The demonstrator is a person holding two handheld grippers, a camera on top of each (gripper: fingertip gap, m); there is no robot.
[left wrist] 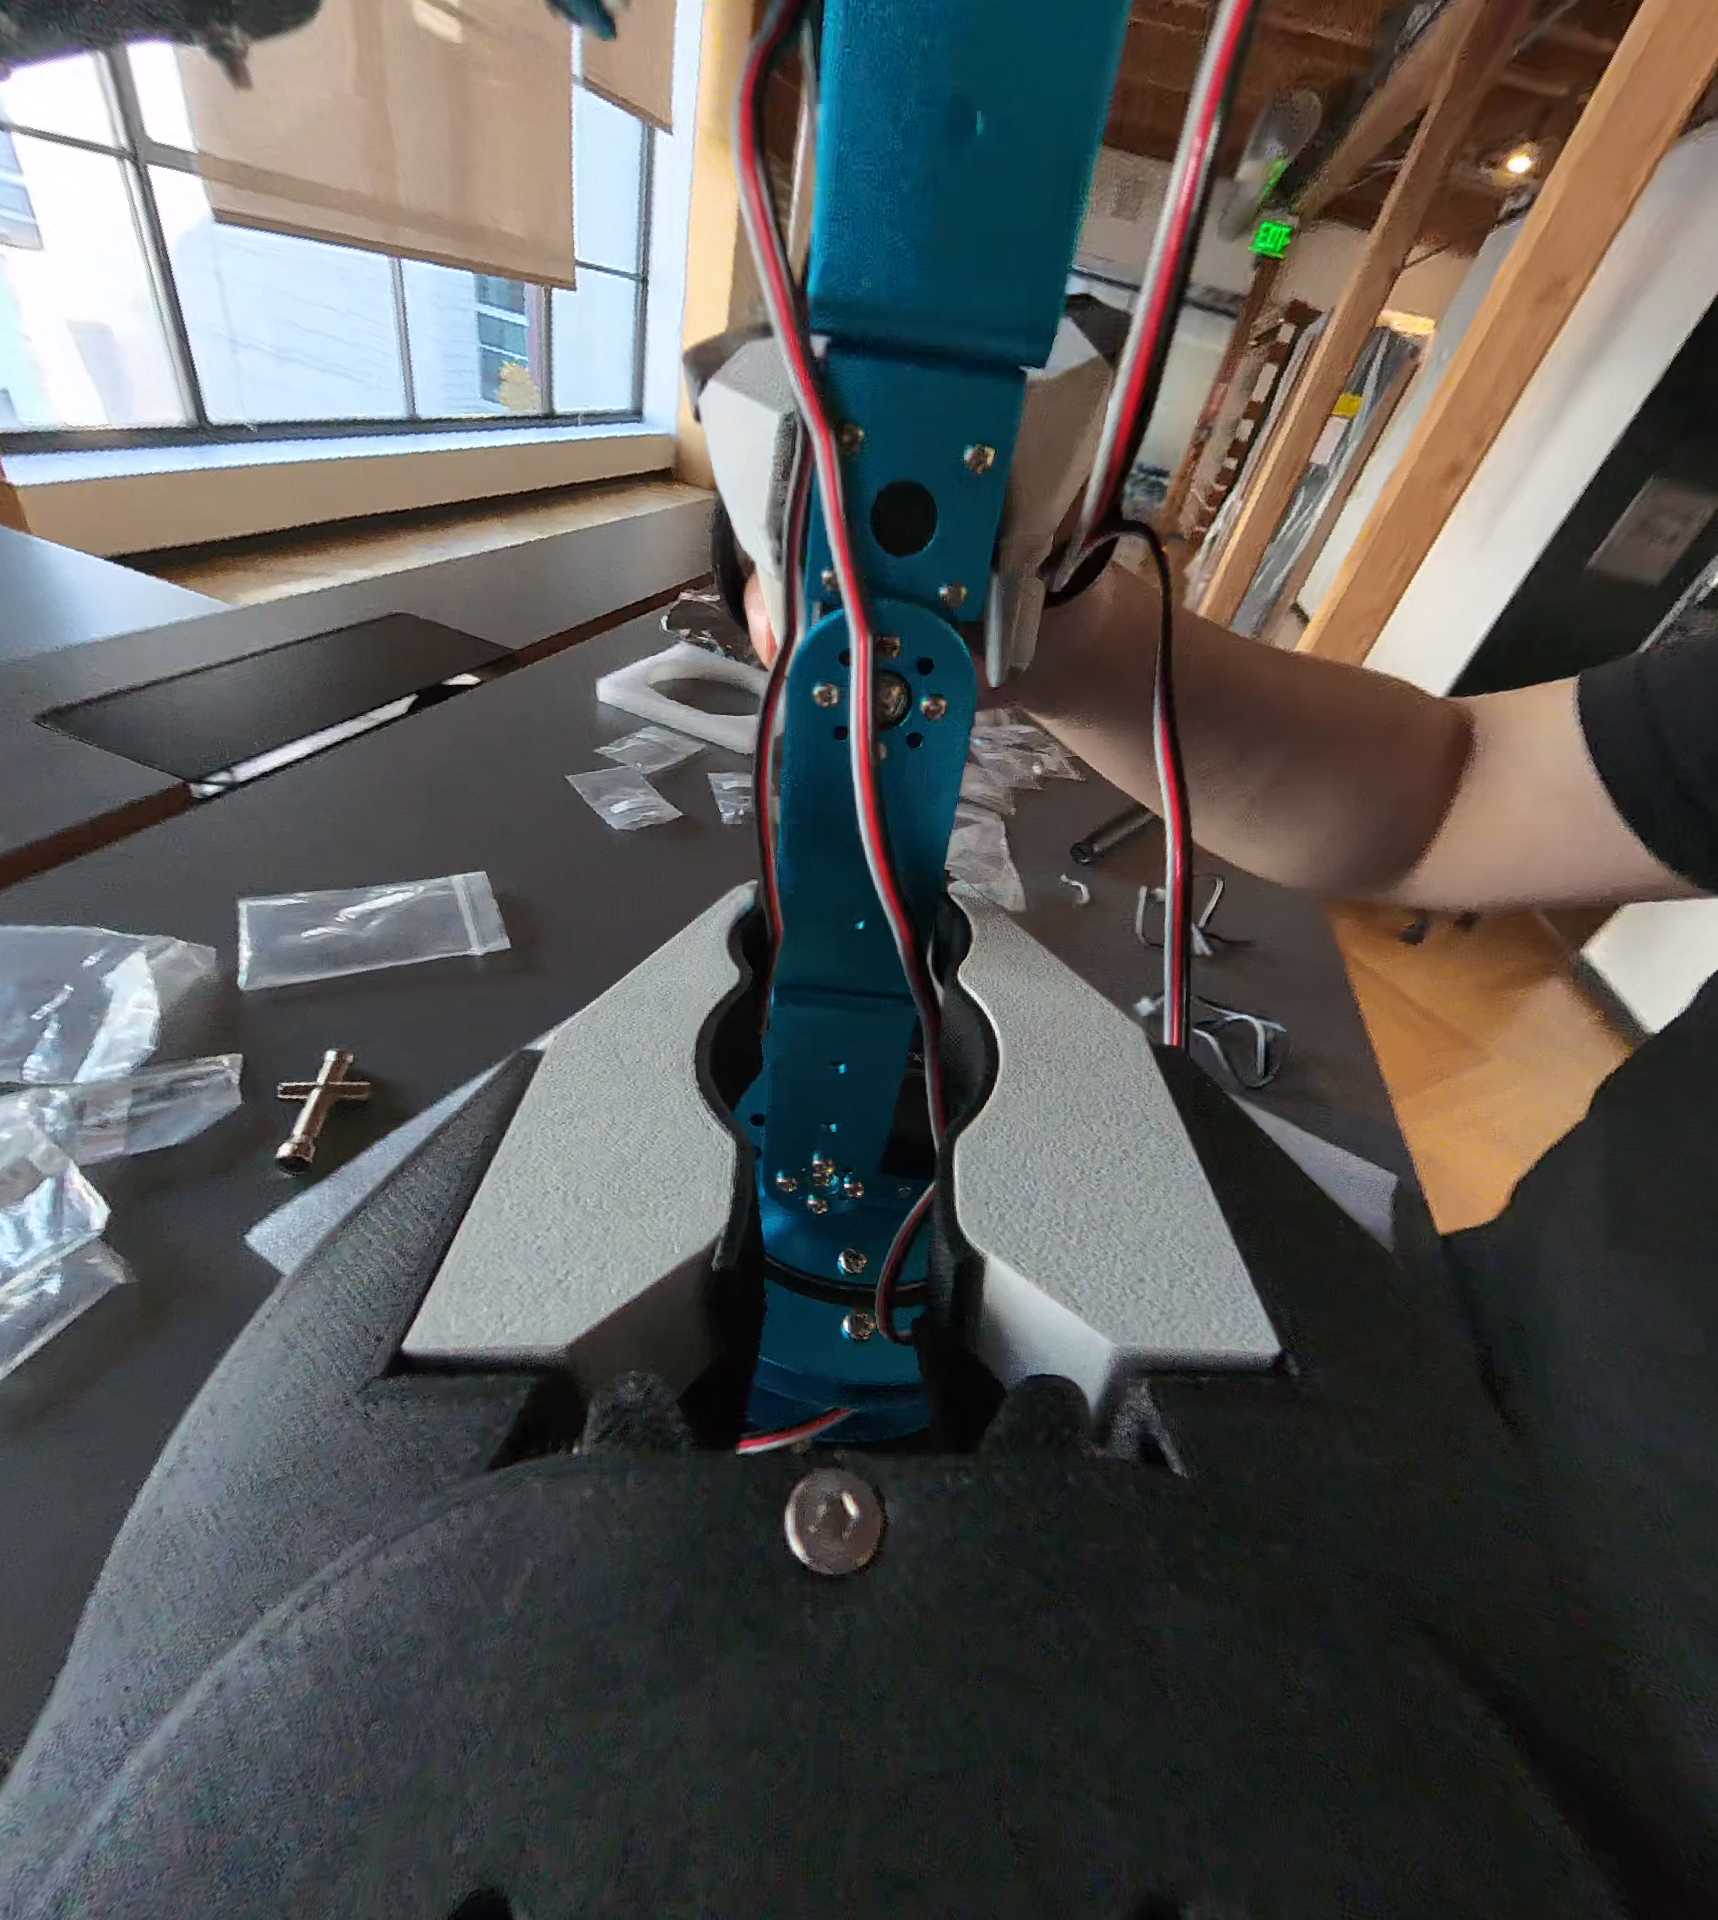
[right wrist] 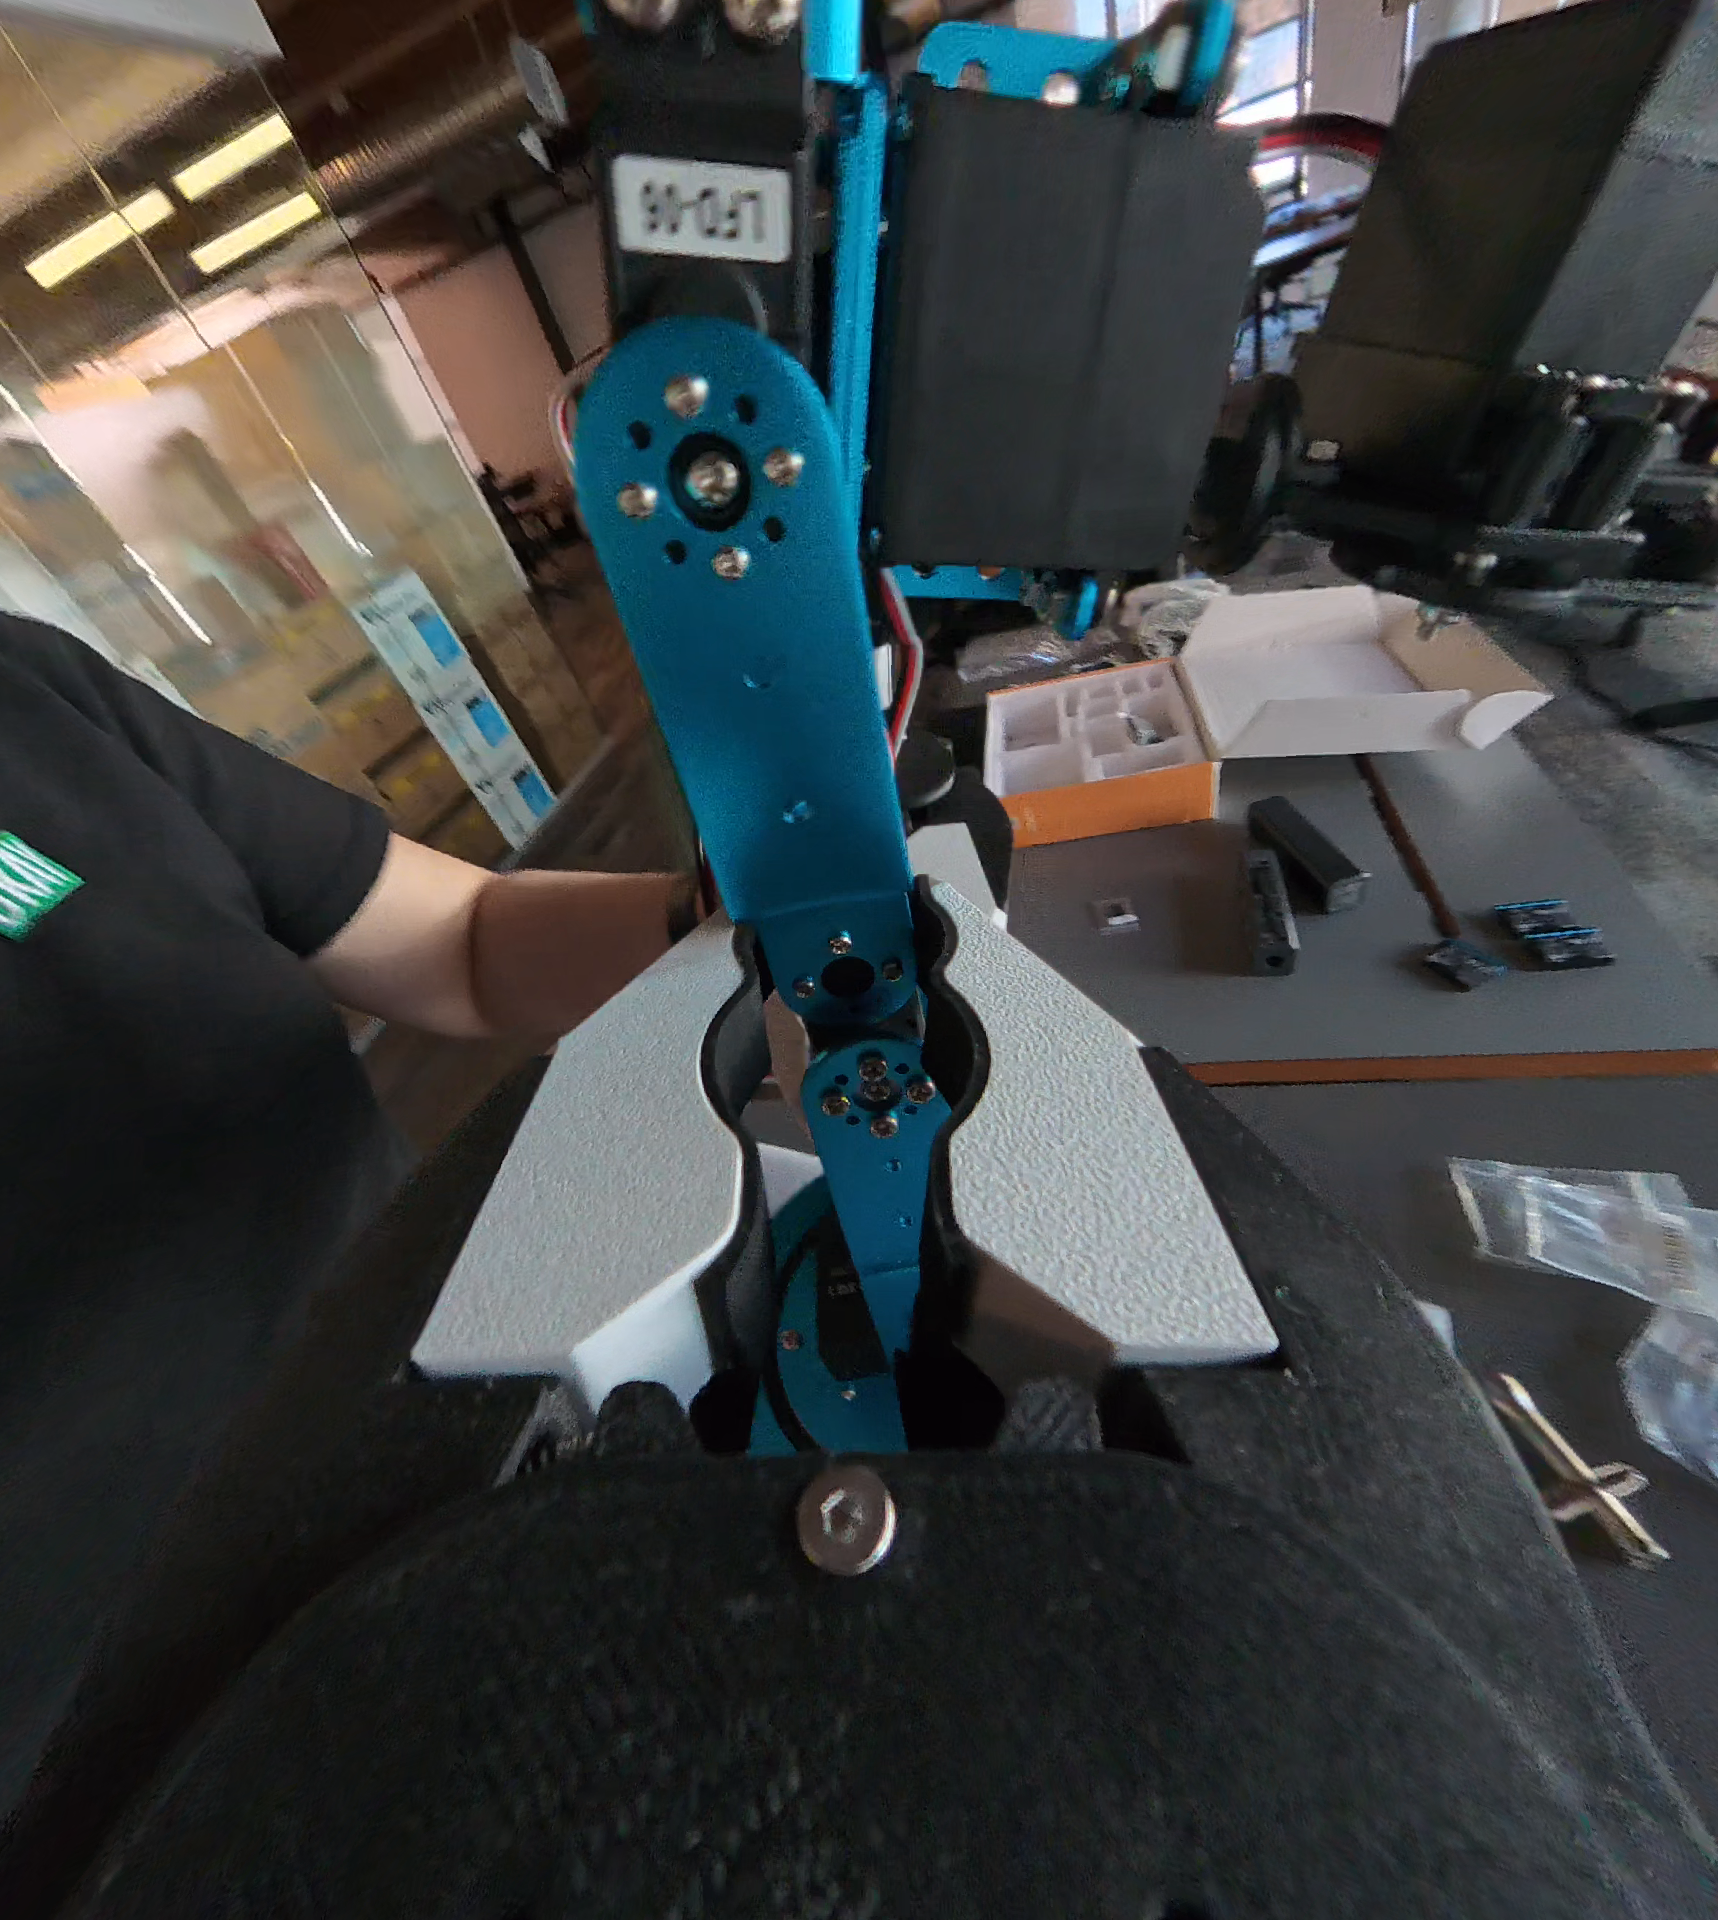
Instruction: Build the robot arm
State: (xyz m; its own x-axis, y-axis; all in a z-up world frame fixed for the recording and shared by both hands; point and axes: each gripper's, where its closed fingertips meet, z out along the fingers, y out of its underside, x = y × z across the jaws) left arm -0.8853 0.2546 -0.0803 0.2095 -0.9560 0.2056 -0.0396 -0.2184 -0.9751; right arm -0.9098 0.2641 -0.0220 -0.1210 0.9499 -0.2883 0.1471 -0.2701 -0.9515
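At frame centre, the blue servo arm is being clamped by both the left gripper and the right gripper, apparently so it is steadied at two points. Its red-white-black wires are being left hanging free at right of centre.

Left wrist view: dark table with a flat clear zip bag near left, crumpled bags at the left edge, and a metal cross wrench just right of them. Small bags and a white foam piece lay farther off. Window with tan blinds was far left.

Right wrist view: an open orange-and-white box sat far right, with black blocks and blue modules nearer.
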